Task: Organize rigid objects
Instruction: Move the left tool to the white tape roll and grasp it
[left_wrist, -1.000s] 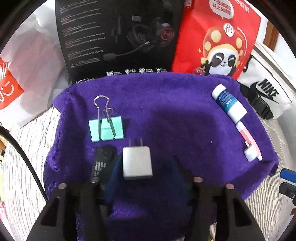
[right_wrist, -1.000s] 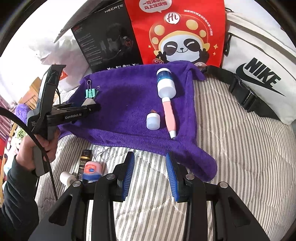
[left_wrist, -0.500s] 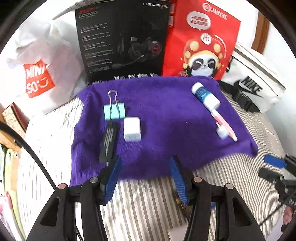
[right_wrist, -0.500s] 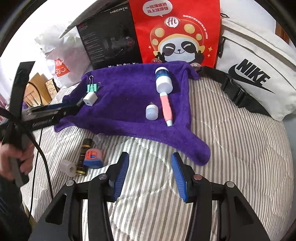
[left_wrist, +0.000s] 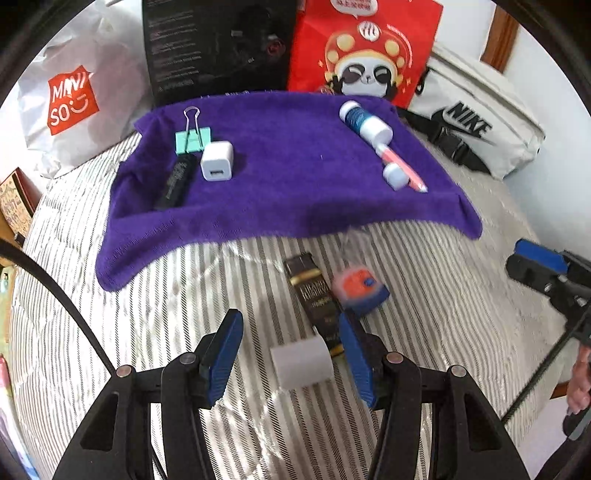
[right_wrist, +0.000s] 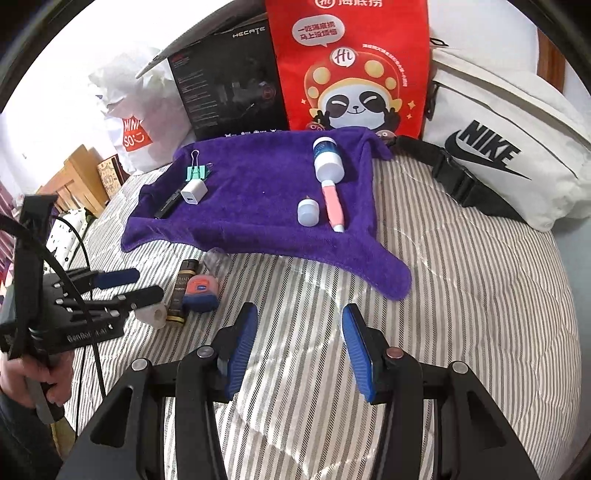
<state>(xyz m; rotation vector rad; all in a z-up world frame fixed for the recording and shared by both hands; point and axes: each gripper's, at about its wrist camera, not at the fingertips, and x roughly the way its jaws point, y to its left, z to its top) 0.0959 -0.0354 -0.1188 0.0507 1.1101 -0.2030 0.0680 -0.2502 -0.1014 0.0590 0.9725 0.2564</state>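
Observation:
A purple towel (left_wrist: 288, 199) lies on the striped bed. On it at the left are a teal binder clip (left_wrist: 192, 138), a white charger (left_wrist: 217, 161) and a black stick (left_wrist: 175, 182). At the right are a blue-white bottle (left_wrist: 364, 121), a pink pen (left_wrist: 400, 168) and a small white cap (left_wrist: 394, 175). In front of the towel lie a white roll (left_wrist: 301, 362), a black tube (left_wrist: 317, 301) and an orange-blue tin (left_wrist: 360, 290). My left gripper (left_wrist: 290, 354) is open around the white roll. My right gripper (right_wrist: 299, 350) is open and empty over the bedding.
A black headset box (right_wrist: 229, 81), a red panda bag (right_wrist: 351, 62), a white Nike bag (right_wrist: 509, 147) and a white Miniso bag (left_wrist: 70, 99) stand behind the towel. A clear cap (right_wrist: 218, 260) lies by the towel's front edge. Wooden furniture (right_wrist: 77, 177) stands left.
My left gripper has pulled back off the towel and come down over the loose items in front, with the white roll now between its fingers. My right gripper has drifted slightly back.

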